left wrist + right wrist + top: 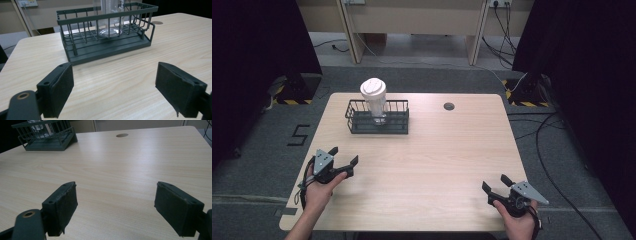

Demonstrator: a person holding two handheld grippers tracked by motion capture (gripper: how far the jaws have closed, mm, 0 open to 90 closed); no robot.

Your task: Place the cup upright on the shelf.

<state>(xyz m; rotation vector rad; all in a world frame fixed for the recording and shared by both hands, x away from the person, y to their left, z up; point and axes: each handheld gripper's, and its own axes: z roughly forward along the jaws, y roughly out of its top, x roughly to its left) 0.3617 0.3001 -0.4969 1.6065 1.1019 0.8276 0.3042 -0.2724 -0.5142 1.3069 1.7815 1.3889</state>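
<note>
Obstacles: wire basket [377, 117] at 11 o'clock on the table [452, 150], holding a tall lidded cup [374, 97] that rises above its rim. From 12 through 6 o'clock the tabletop is open for passage.

— Ahead on the pale wood desk [105, 82]?
— Dark wire basket [107, 37], with a clear cup [109, 23] standing upright inside.
— And the left gripper [115, 87]?
— Black padded fingers [60, 87] spread wide, holding nothing, well short of the basket.
</note>
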